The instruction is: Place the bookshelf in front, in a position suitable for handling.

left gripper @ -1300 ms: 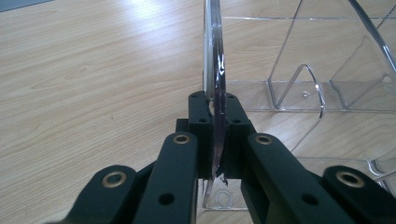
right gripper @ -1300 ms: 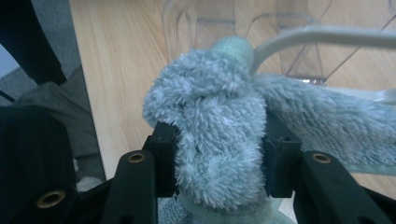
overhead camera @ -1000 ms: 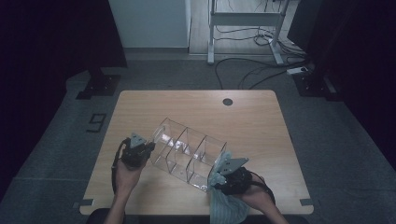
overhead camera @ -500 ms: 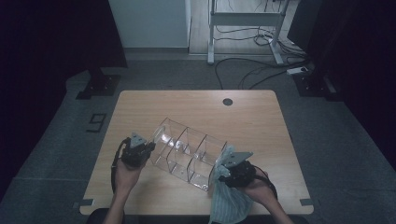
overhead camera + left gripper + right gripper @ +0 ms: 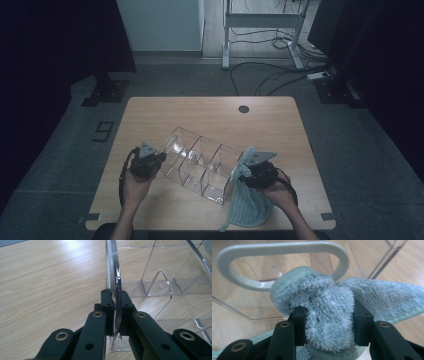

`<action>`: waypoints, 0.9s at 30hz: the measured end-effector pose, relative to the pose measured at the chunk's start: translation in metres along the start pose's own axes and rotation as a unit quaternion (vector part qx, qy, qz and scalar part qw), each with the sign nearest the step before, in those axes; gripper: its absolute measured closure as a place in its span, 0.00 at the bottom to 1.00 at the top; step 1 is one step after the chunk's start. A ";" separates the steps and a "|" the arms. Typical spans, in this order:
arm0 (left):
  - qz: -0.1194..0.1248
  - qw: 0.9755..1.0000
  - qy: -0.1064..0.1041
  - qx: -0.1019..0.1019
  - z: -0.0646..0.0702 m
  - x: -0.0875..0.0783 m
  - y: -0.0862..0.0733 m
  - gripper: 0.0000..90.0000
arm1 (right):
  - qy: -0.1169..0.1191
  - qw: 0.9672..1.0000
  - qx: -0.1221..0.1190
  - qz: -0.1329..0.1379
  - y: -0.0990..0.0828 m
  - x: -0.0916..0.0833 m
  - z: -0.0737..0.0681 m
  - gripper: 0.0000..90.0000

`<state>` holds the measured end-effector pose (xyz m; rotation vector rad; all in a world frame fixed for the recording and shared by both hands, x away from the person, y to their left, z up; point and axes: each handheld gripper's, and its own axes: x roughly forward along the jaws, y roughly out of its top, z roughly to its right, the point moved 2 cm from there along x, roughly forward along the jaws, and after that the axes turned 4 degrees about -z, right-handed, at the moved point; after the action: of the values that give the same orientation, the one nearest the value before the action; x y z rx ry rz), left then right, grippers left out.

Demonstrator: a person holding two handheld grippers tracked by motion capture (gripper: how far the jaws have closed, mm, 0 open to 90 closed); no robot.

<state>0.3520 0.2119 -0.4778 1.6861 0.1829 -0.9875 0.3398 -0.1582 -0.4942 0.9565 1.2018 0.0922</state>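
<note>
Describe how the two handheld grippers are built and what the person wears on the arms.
Both the left gripper and the right gripper are black, each topped by a grey three-cornered plate and trailing a black cable. Up close, the jaws are black linked bars with brass-coloured rivets and blocky black pads. The forearms are bare, with no sleeves.

Table (image 5: 210,112): light wood, fine grain, small dark round hole at far edge.
Organizer (image 5: 200,162): clear, colourless plastic, bright glints on edges.
Cloth (image 5: 247,205): pale blue-green, fluffy pile, smooth hem of same colour.
Left gripper (image 5: 117,301), right gripper (image 5: 329,322): black jaws, brass-coloured rivets.
Floor: dark grey carpet.
Far wall panel: white.
</note>
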 end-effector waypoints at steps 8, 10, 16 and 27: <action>0.000 1.000 -0.001 -0.001 0.000 0.000 0.000 0.96 | -0.022 1.000 0.012 0.007 -0.001 0.002 0.010 0.61; 0.000 1.000 0.000 -0.001 0.000 0.001 0.000 0.96 | -0.030 0.999 0.019 0.008 -0.001 0.003 0.012 0.61; 0.001 1.000 -0.001 -0.001 0.000 0.001 0.000 0.96 | -0.048 0.998 0.037 0.006 -0.003 0.007 0.019 0.61; 0.003 1.000 0.001 -0.006 0.001 0.001 0.000 0.96 | -0.053 0.998 0.031 -0.018 -0.007 0.018 0.020 0.61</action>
<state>0.3525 0.2103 -0.4786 1.6765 0.1845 -0.9789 0.3605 -0.1640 -0.5114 0.9813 1.1292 -0.0243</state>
